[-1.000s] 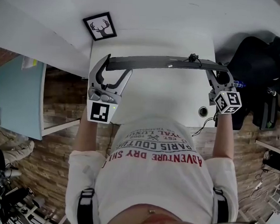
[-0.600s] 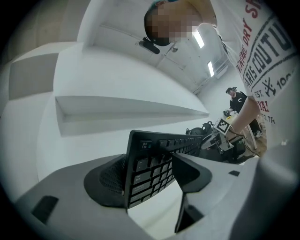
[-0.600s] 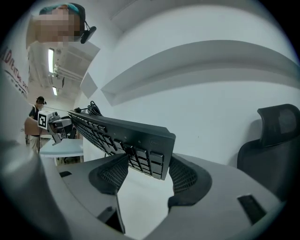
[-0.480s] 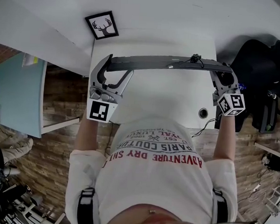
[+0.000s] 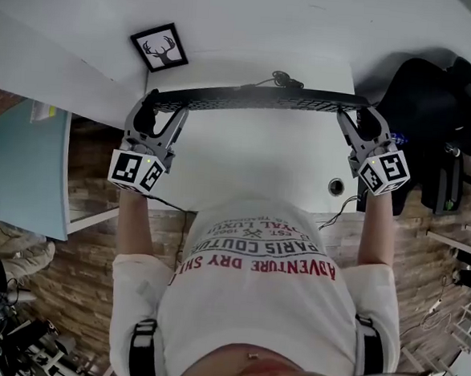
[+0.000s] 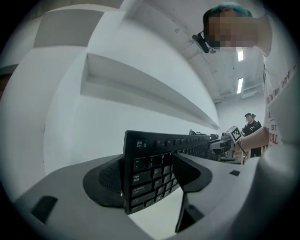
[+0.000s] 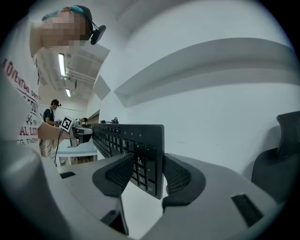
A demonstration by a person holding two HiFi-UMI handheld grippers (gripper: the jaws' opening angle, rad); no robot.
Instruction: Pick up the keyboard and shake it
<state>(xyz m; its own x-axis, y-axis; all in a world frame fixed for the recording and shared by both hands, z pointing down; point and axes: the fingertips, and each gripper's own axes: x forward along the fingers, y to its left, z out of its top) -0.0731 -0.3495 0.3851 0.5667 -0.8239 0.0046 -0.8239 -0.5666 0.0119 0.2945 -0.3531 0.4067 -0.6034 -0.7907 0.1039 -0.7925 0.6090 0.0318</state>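
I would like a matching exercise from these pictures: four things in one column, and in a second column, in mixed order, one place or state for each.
Column one
1. keyboard
2. framed deer picture
3. cable hole
4. left gripper

Column two
A. round, sunk in the white desk
B. shut on one end of the keyboard
C. black and long, spanning the desk's width
D. beyond the desk's far left corner

Pairs: 1-C, 2-D, 3-A, 4-B

Bright, even light; ceiling strip lights [image 6: 240, 85] glow, fisheye bends the edges into black corners, keyboard [image 7: 145, 159] sharp, near foreground blurred.
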